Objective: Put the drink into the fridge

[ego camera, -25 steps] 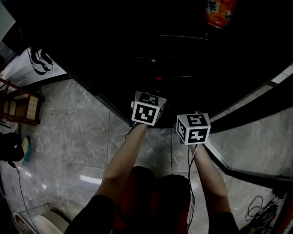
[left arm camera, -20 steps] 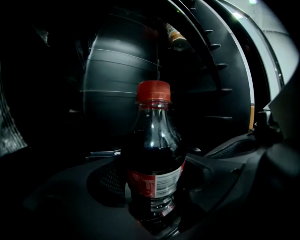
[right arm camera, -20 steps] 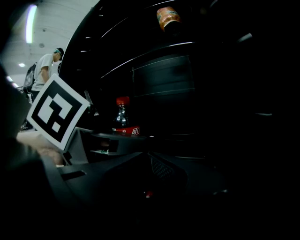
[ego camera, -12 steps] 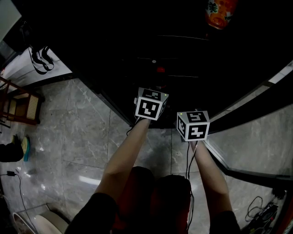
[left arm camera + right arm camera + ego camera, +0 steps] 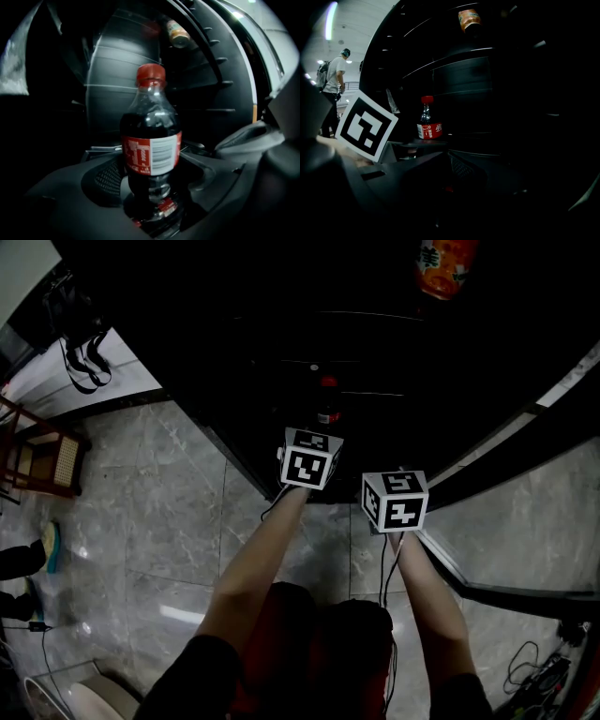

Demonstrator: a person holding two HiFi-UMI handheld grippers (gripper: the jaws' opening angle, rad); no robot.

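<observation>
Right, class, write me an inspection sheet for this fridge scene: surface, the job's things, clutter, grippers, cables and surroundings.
Surface: grey tiled floor in front of the open fridge, whose inside is dark, with wire shelves.
Job's things: cola bottle, red cap, upright, held in front of the shelves.
Clutter: orange-labelled drink high in the fridge.
Grippers: left gripper closed on the cola bottle's base; right gripper has its jaws together and holds nothing.
Cables: gripper cable along the right forearm; floor cables at lower right.
Surroundings: wooden chair at left; a person stands far off.
</observation>
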